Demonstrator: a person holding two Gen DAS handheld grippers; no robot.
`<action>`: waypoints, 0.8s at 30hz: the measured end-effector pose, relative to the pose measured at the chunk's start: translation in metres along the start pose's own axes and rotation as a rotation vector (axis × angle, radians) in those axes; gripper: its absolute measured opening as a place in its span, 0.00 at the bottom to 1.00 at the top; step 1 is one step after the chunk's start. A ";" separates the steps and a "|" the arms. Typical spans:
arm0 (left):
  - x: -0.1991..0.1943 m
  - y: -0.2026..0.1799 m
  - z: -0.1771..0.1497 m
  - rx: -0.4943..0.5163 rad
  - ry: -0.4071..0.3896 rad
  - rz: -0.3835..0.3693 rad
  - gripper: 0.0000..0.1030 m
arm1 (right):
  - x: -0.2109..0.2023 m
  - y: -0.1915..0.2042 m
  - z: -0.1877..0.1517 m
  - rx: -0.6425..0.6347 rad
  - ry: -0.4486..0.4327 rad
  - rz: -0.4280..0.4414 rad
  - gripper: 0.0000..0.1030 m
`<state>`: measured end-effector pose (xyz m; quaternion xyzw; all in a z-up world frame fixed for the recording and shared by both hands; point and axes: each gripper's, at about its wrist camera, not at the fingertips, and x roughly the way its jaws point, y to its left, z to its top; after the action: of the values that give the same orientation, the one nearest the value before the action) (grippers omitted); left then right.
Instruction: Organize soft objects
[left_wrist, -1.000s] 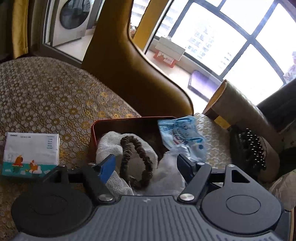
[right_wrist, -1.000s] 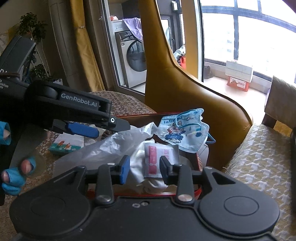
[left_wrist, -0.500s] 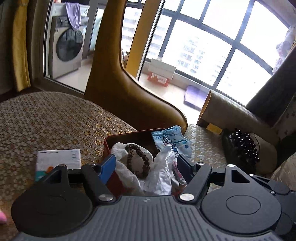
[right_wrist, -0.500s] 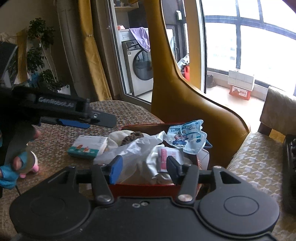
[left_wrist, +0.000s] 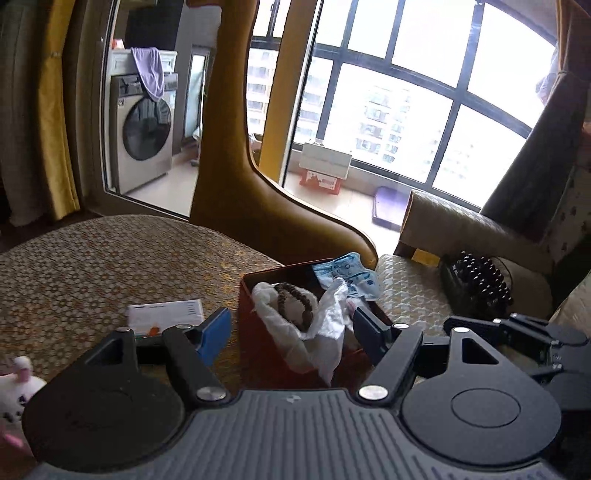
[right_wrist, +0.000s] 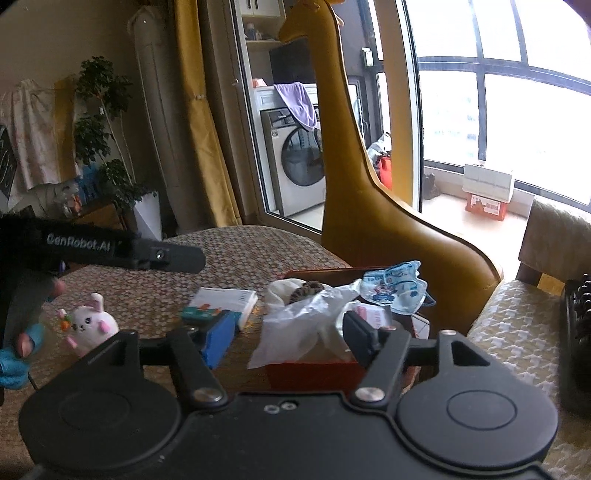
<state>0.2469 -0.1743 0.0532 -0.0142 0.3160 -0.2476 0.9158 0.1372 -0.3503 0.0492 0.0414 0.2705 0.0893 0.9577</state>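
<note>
A red box (left_wrist: 258, 347) (right_wrist: 314, 371) stands on the patterned table. In it lie a white cloth (left_wrist: 266, 295), a brown hair tie (left_wrist: 295, 304) (right_wrist: 306, 287), a crumpled clear plastic bag (left_wrist: 332, 317) (right_wrist: 295, 325), a small white-and-pink packet (right_wrist: 376, 315) and a blue child's face mask (left_wrist: 347, 275) (right_wrist: 395, 288) draped over the far rim. My left gripper (left_wrist: 291, 338) is open and empty, held back above the box. My right gripper (right_wrist: 288, 338) is open and empty, just short of the box. A tissue pack (left_wrist: 164, 314) (right_wrist: 221, 302) and a white plush bunny (right_wrist: 90, 325) (left_wrist: 18, 384) lie left of the box.
A tall yellow giraffe-shaped chair (right_wrist: 354, 206) stands right behind the box. A patterned seat cushion (left_wrist: 413, 295) and a black beaded object (left_wrist: 480, 280) are to the right. The table edge curves away at the far side. A window wall and washing machine (right_wrist: 295, 162) are beyond.
Both grippers have pulled back and up from the box. The right gripper's jaws have opened wide, away from the white-and-pink packet. The bunny has come into view.
</note>
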 end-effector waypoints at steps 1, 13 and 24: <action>-0.006 0.001 -0.003 0.006 -0.005 0.004 0.70 | -0.002 0.002 -0.001 -0.001 -0.003 0.000 0.66; -0.068 0.010 -0.040 0.057 -0.072 0.075 0.70 | -0.029 0.034 -0.012 -0.023 -0.073 0.021 0.80; -0.102 0.000 -0.077 0.072 -0.109 0.117 0.83 | -0.053 0.060 -0.030 -0.082 -0.156 0.010 0.95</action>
<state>0.1325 -0.1167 0.0502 0.0238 0.2569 -0.2035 0.9445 0.0681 -0.3010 0.0579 0.0105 0.1910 0.1018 0.9762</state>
